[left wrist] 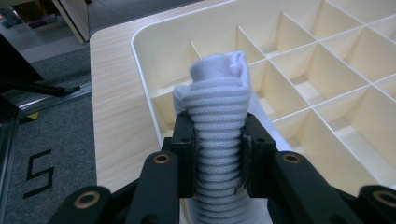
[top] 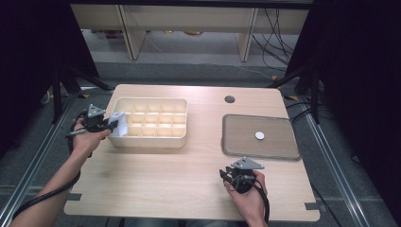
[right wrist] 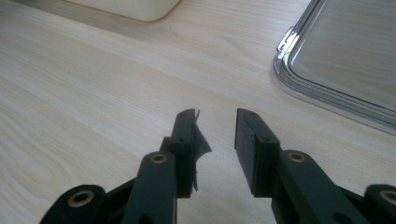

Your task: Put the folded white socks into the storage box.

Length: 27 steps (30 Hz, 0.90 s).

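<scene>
Nearest the camera, at the lower middle-right of the high view, the right gripper (top: 230, 174) sits low over the desk (top: 156, 179) with its jaws apart and nothing between them. In the right gripper view (right wrist: 215, 130) bare wood shows in the gap and a small torn flap sticks off the pad of the left jaw. Open desk surface lies all round it, with wide free room toward the lower left of the frame.

Just beyond it, at the right of the high view, a shallow metal tray (top: 279, 151) lies flat with a small white disc (top: 259, 135) inside; its rounded rim fills the upper right of the right gripper view.

At the left of the frame the left gripper (top: 113, 125) is clamped on a rolled white sock (left wrist: 219, 116), held upright in the left gripper view. The sock (top: 120, 124) hangs over the left end of a cream divided box (top: 156, 141), at its nearest-left compartments; the box's thin partition walls stand close around it.

A round cable hole (top: 230, 99) lies at the upper desk, well apart from both. Beyond the far edge are grey floor, wooden furniture legs, loose cables and dark curtains at both sides.
</scene>
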### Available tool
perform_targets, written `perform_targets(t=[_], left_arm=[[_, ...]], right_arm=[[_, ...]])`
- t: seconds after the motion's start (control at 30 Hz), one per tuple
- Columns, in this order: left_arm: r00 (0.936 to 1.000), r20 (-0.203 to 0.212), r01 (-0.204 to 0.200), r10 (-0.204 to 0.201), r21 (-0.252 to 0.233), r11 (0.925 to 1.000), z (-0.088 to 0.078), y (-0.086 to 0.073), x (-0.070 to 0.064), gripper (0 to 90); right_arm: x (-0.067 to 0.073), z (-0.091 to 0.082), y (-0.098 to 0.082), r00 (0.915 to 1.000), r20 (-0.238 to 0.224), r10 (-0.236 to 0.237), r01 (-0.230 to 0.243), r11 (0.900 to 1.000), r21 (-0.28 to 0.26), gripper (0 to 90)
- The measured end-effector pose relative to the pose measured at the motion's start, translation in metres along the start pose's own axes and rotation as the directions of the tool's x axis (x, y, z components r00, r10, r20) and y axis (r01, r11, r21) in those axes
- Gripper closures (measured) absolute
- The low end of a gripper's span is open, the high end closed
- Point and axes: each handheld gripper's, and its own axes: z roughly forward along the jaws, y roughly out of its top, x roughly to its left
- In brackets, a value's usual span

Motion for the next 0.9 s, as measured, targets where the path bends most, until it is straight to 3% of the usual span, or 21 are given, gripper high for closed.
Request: perform_targets(t=[0.07,0.2,0.27,0.47,0.6,0.63,0.73,0.9], left_arm=[[1.0,0.003,-0.002,0.002,0.018,0.9998,0.002,0.0,-0.001,70.9],[1.0,0.004,-0.001,0.001,0.029,0.9996,0.003,-0.001,-0.001,70.9],[1.0,0.008,-0.005,0.004,0.045,0.999,0.005,-0.001,-0.002,70.8],[0.9999,0.013,-0.005,0.004,0.097,0.9953,0.007,0.002,-0.002,70.5],[0.9997,0.02,0.008,-0.011,0.13,0.9915,0.009,0.006,-0.001,70.4],[0.9997,0.021,0.013,-0.015,0.113,0.9935,0.011,0.006,-0.001,70.4],[0.9992,0.026,0.028,-0.032,0.14,0.9898,0.012,0.007,-0.001,70.3],[0.9973,0.036,0.057,-0.064,0.16,0.9854,0.014,0.007,0.002,70.1]], right_arm=[[0.001,-0.002,0.0,0.9997,0.013,0.021,-0.021,1.0,0.005,69.2],[0.0,-0.002,0.0,0.9998,0.018,0.0,0.0,1.0,0.009,69.0],[0.002,-0.003,0.001,0.9993,0.021,0.03,-0.03,0.999,0.02,68.8],[0.001,-0.002,0.002,0.9999,0.012,0.013,-0.013,1.0,0.007,68.0],[-0.001,-0.001,0.001,0.9999,0.016,-0.003,0.003,1.0,-0.016,67.9],[-0.001,-0.002,0.001,0.9997,0.023,-0.001,0.001,1.0,-0.009,67.8],[-0.001,-0.002,0.001,0.9997,0.002,0.025,-0.025,1.0,0.0,67.7],[-0.002,-0.002,0.001,0.9998,0.016,0.009,-0.009,1.0,-0.01,67.6]])
